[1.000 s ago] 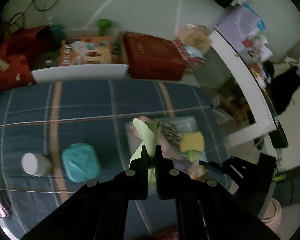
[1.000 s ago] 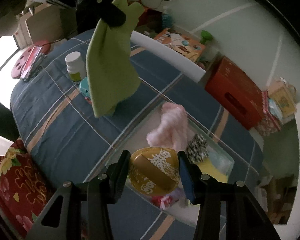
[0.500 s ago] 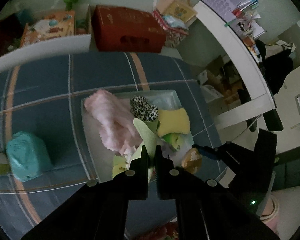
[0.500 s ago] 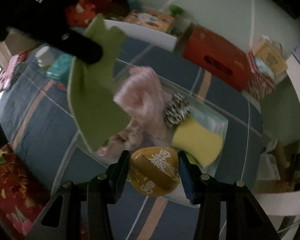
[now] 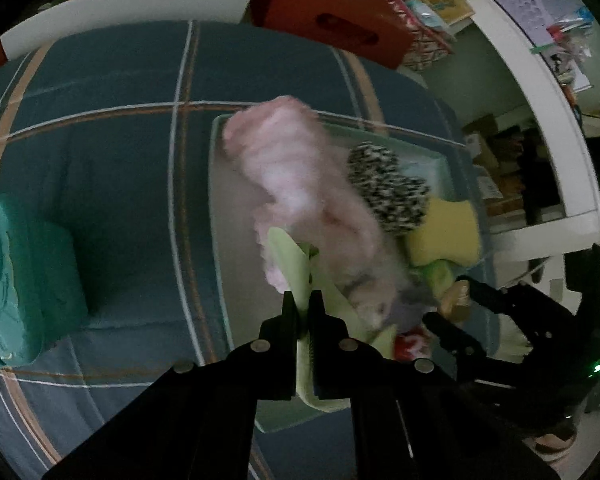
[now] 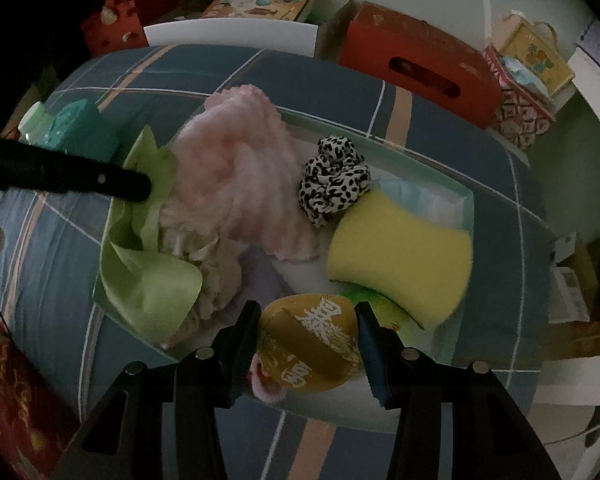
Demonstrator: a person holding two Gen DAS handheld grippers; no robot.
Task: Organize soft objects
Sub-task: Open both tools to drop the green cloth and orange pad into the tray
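Note:
My left gripper [image 5: 303, 300] is shut on a light green cloth [image 5: 290, 264], which it holds low over the left end of a pale tray [image 5: 218, 200]; the cloth's lower part [image 6: 148, 280] rests in the tray. My right gripper [image 6: 306, 312] is shut on a golden round pouch [image 6: 310, 344] with white characters, just above the tray's near edge [image 6: 168, 346]. In the tray lie a pink fluffy towel [image 6: 236, 168], a leopard-print scrunchie [image 6: 334, 180] and a yellow sponge [image 6: 400, 252].
The tray sits on a blue plaid bed [image 6: 500, 184]. A teal tissue pack [image 5: 16, 280] lies to the tray's left, with a white bottle [image 6: 34, 118] beside it. A red box [image 6: 416, 68], bags and a white board [image 6: 228, 34] stand behind the bed.
My left gripper has carried the green cloth from above the bed down into the tray's left end. My right gripper has kept the golden pouch and come closer over the tray.

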